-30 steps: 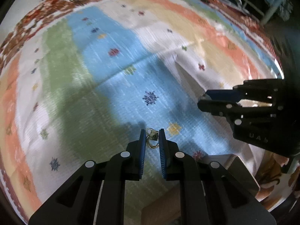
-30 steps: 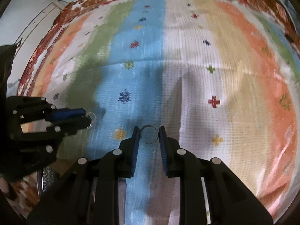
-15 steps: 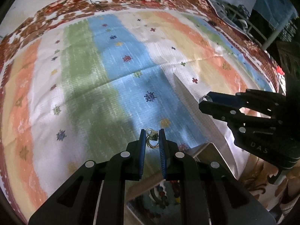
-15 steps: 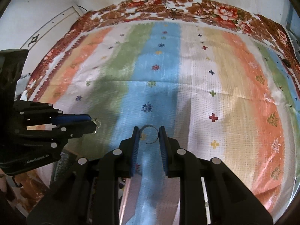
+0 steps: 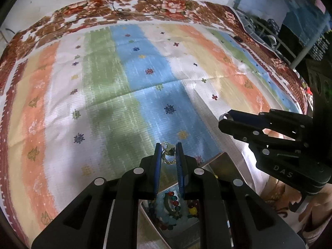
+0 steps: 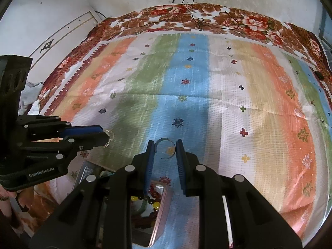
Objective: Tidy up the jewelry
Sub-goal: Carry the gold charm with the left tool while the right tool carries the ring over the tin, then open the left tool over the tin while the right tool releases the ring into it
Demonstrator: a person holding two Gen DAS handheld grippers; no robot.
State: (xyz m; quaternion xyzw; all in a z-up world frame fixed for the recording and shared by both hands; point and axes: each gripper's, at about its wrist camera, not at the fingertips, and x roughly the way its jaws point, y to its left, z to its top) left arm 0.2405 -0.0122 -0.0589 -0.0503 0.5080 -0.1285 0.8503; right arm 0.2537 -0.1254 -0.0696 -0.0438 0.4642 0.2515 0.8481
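My left gripper [image 5: 168, 152] is shut on a small gold earring with a clear ring [image 5: 167, 153], held above the striped cloth. It also shows in the right wrist view [image 6: 106, 139], where the earring [image 6: 109, 135] sticks out past its tip. My right gripper [image 6: 165, 149] is shut on a thin silver open ring [image 6: 165, 148]; in the left wrist view [image 5: 225, 117] it hangs at the right. Below both grippers stands a metal tray [image 5: 223, 160] holding beaded bracelets [image 5: 173, 203]; it also shows in the right wrist view [image 6: 164, 197].
A striped multicoloured cloth [image 6: 207, 95] with small star motifs covers a bed with a floral brown blanket [image 6: 207, 20] at the back. A wall and cables lie beyond. Furniture stands at the far right in the left wrist view [image 5: 290, 31].
Both grippers have risen and pulled back with their jewelry still held; more of the bed shows, and the tray with beads has come into view below them.
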